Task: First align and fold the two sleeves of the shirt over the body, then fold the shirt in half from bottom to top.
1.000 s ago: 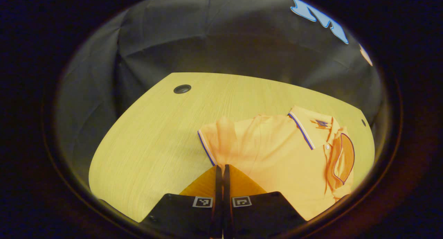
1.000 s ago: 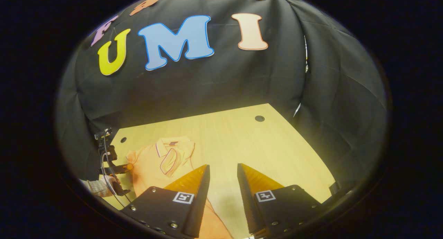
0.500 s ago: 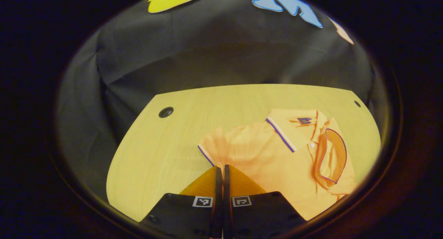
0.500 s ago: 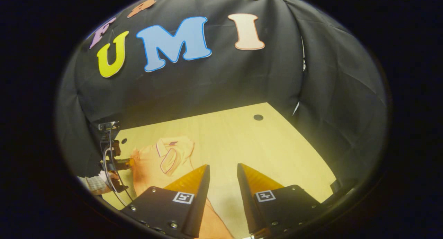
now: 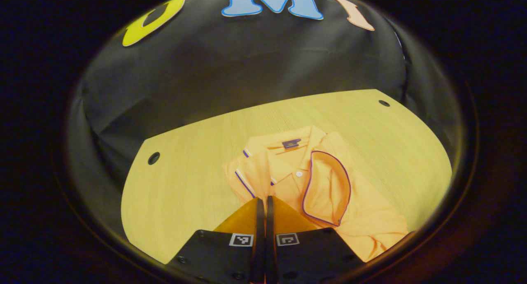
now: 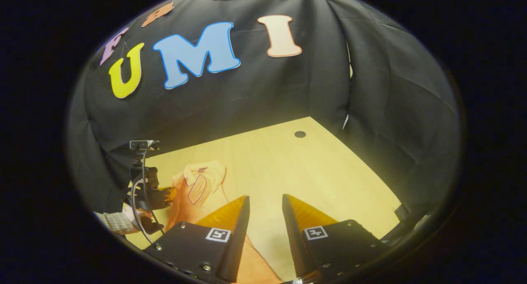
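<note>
The orange shirt [image 5: 329,193] lay on the wooden table [image 5: 185,181], with its collar toward the back wall. The left gripper [image 5: 262,201] had its two fingers pressed tight together. A sleeve [image 5: 247,175] with a blue edge rose just past its tips, but I could not tell if cloth was pinched between them. Most of the shirt spread out to that gripper's right.

In the right gripper view, the right gripper [image 6: 265,199] stood open with bare table between its fingers. The shirt [image 6: 193,193] lay to its left and ran under its left finger [image 6: 230,218]. The left gripper [image 6: 158,195] and a hand [image 6: 136,214] were at the shirt's far side.
</note>
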Demonstrator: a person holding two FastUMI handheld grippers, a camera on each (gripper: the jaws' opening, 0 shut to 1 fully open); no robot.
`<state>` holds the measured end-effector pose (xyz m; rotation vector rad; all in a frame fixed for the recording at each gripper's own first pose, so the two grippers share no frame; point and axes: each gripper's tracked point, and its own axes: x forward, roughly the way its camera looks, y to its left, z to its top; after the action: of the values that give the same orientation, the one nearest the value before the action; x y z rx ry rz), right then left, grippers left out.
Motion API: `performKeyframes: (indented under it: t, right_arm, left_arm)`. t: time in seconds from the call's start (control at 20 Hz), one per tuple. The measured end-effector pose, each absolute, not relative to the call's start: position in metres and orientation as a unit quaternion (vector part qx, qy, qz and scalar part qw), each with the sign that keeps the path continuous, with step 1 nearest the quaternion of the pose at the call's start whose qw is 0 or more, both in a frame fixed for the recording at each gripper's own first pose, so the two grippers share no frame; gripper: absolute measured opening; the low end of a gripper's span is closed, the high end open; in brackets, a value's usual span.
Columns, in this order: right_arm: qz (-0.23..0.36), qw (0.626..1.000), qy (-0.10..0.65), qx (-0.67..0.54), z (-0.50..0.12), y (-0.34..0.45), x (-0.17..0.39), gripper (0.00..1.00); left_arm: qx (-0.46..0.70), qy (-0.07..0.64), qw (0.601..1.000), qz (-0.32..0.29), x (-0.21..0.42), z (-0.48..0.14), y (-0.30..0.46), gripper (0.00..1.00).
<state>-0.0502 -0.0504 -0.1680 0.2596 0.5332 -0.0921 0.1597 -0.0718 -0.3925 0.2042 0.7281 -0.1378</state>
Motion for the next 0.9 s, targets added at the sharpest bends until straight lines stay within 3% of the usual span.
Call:
performKeyframes:
  t: [0.4,0.45,0.5,0.55,0.6,0.65,0.9]
  right_arm:
    - [-0.060,0.951,0.268,0.143,-0.177,-0.063,-0.067,0.50]
    - [-0.057,0.951,0.269,0.143,-0.178,-0.063,-0.067,0.50]
    - [-0.054,0.951,0.270,0.143,-0.179,-0.060,-0.061,0.50]
    - [-0.051,0.951,0.271,0.142,-0.180,-0.059,-0.060,0.50]
    - [-0.047,0.951,0.272,0.141,-0.181,-0.057,-0.060,0.50]
    - [-0.042,0.951,0.273,0.141,-0.181,-0.054,-0.058,0.50]
    - [0.001,0.947,0.291,0.139,-0.196,-0.027,-0.058,0.50]
  left_arm:
    - [0.083,0.365,0.923,-0.088,0.154,-0.397,-0.086,0.10]
    - [0.072,0.366,0.923,-0.099,0.152,-0.395,-0.092,0.16]
    - [0.067,0.367,0.922,-0.107,0.148,-0.393,-0.095,0.30]
    - [0.067,0.367,0.922,-0.109,0.147,-0.392,-0.095,0.35]
    - [0.067,0.363,0.923,-0.111,0.145,-0.388,-0.095,0.53]
    - [0.069,0.360,0.924,-0.110,0.144,-0.384,-0.094,0.62]
    - [0.062,0.341,0.930,-0.120,0.119,-0.350,-0.089,0.60]
